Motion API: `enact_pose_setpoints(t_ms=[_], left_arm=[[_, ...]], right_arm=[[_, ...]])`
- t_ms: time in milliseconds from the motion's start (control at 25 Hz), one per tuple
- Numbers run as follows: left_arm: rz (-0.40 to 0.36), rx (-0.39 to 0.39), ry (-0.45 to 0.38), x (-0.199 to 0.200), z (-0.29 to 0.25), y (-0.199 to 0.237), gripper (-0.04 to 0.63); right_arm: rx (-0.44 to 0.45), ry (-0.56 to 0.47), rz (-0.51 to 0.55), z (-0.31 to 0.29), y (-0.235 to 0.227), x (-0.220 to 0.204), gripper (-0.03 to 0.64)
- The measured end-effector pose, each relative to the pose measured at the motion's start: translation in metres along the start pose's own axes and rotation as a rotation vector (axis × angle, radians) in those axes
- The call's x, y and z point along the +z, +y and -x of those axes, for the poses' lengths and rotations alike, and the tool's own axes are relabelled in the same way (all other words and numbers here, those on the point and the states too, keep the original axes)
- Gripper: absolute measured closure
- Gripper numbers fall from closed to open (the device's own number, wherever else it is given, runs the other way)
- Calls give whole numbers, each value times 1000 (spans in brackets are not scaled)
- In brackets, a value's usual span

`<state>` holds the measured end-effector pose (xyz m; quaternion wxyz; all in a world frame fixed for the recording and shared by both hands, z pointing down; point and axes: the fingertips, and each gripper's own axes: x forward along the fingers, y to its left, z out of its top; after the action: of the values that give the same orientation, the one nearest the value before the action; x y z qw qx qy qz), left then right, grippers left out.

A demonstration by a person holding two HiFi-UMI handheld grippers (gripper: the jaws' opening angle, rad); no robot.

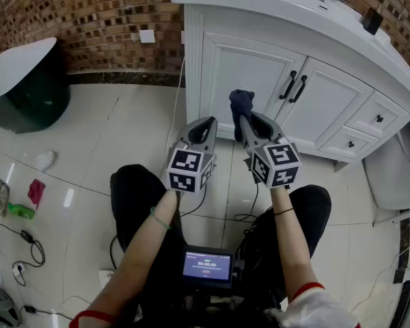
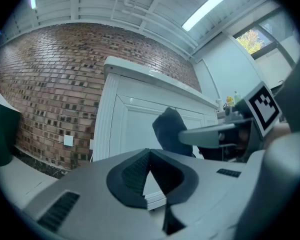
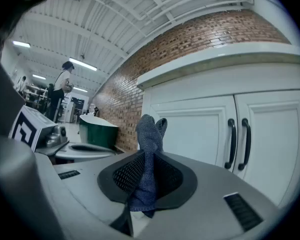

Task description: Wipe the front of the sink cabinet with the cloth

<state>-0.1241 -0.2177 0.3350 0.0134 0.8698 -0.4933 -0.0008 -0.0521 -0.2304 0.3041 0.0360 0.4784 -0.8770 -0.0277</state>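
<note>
Left gripper [image 1: 203,127]: jaws closed tip to tip on nothing; it hangs just beside the right one.
Right gripper [image 1: 251,126]: jaws clamped on the cloth [image 1: 241,104], whose dark blue tuft stands up past the tips.
Cloth's place: in front of the lower part of the left door [image 1: 242,67] of the sink cabinet [image 1: 342,111]. It is near the door, but we cannot tell whether it touches.
Progress: we judge the wipe barely begun, if at all. The white front shows nothing to tell wiped from unwiped, so we count both doors and the drawers [image 1: 378,119] as left to do.
Containers: the doors and drawers are shut, so we cannot see what is in them. We see no basin interior above the worktop [image 1: 260,0]. The inside of the green tub [image 1: 27,94], far left, is also hidden.
</note>
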Motion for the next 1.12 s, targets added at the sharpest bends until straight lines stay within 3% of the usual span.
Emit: enact_pose_setpoints(t_ms=[240,360,560,720,1120], left_arm=[[-42,-62,59,-1,13,3,575],[-103,-126,32,22,16,-5,575],[-130,-125,-2,49,17,-6,575],[-95,-107,-3,49,15,1,575],[-73,-50,90,0,-5,26,575]], right_arm=[[-35,-26,181,-38,-7,62,546],[-53,-25,308,-63,-11,91,546],[-74,-33,418,-98,-15,122,546],[-75,-4,463,-116,-13,114,546],[-23,76,373,-139,-20,41,546]])
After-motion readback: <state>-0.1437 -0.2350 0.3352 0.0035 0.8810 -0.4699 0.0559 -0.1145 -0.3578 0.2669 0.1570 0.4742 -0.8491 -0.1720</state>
